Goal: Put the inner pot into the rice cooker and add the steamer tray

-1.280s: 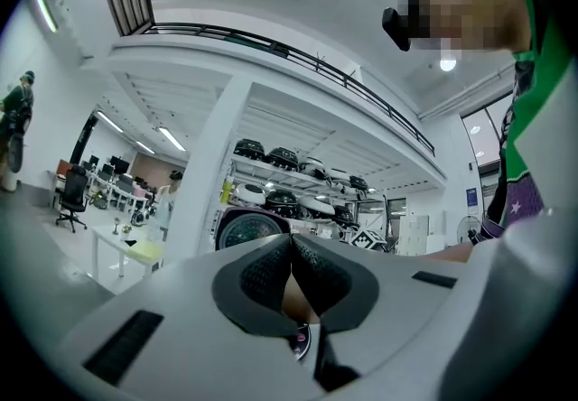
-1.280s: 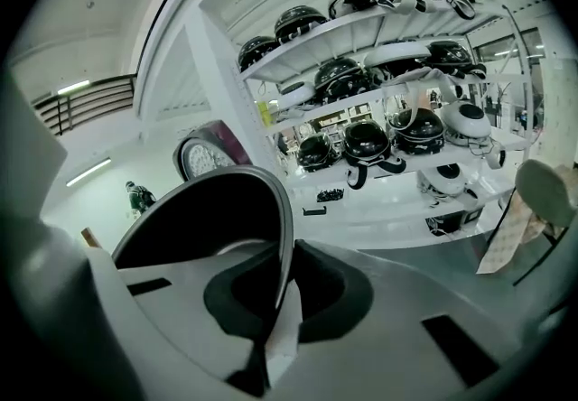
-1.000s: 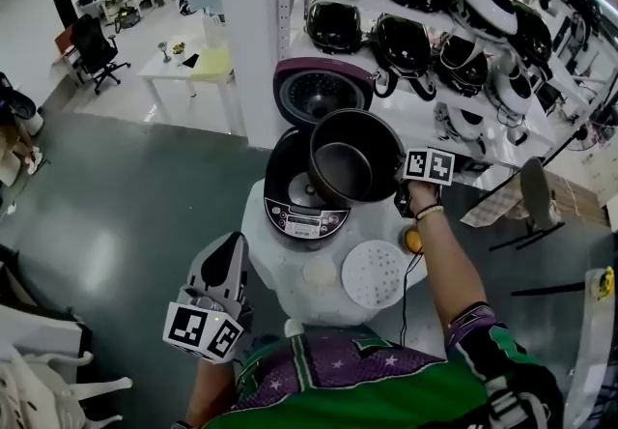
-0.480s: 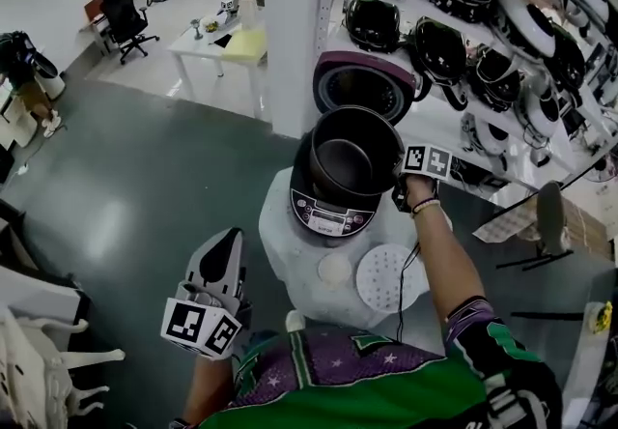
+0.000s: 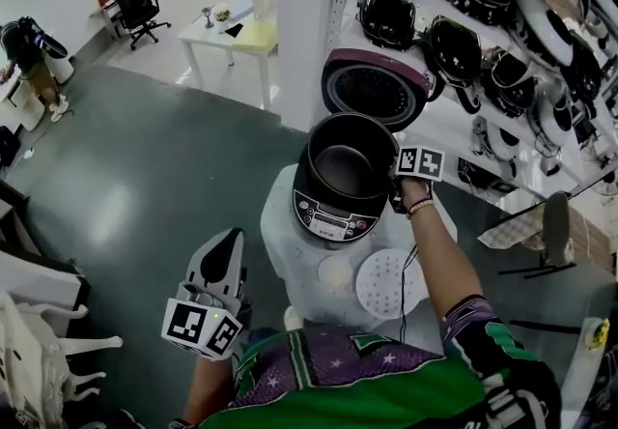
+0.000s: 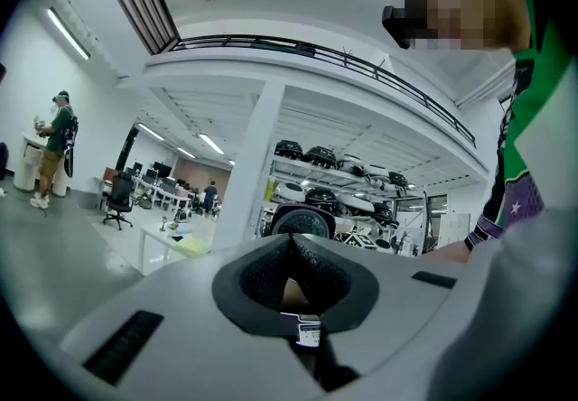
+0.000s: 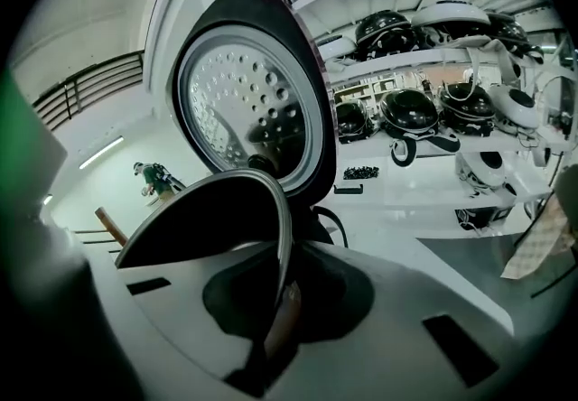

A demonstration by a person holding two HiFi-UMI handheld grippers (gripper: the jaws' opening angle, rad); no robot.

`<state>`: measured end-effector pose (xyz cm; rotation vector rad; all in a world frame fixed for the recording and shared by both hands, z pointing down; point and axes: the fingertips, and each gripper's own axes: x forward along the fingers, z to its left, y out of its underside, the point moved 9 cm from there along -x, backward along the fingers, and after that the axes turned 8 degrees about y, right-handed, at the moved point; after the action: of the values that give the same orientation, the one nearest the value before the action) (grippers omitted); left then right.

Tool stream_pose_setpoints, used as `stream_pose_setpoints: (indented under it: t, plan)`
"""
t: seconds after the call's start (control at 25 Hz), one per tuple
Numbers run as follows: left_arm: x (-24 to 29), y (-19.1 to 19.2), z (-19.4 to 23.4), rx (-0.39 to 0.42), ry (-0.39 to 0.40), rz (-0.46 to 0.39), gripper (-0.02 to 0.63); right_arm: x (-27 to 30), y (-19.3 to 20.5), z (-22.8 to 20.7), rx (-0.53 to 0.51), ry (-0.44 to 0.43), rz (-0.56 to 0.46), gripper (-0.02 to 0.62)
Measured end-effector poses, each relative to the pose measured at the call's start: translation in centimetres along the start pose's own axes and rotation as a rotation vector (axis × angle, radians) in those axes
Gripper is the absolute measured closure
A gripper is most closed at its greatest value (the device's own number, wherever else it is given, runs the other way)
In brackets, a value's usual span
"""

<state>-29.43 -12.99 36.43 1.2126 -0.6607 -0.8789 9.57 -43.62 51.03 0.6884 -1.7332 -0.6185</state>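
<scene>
Holding pot (image 5: 350, 166) over cooker (image 5: 333, 222), rim pinched in right gripper (image 7: 282, 295), seemingly not yet seated; left gripper (image 6: 293, 273) clenched on nothing; tray (image 5: 384, 282) on table (image 5: 290, 258), left to add.

**A:** What moved in the last second?

**B:** Your right gripper (image 5: 393, 187) carried the inner pot (image 5: 346, 166) leftward. A second ago it hung off the right side of the rice cooker (image 5: 302, 195), and the cooker's well showed open on the left. Half a second ago it covered most of that well.

**A:** And now?

**B:** Pot centred over the cooker's well, and lower. Only the cooker's front panel (image 5: 333, 224) shows below it. Seated or not, can't tell.
</scene>
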Motion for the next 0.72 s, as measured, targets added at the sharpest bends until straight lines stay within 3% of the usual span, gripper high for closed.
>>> stream_pose_setpoints:
  t: [0.36, 0.72]
  plan:
    - [0.6, 0.8, 0.1, -0.015, -0.047, 0.023, 0.583, 2.9, 2.0, -0.8, 0.000, 0.008, 0.056, 0.566]
    - [0.8, 1.2, 0.0, -0.015, -0.063, 0.045, 0.583, 3.4, 2.1, 0.3, -0.126, 0.082, 0.043, 0.560]
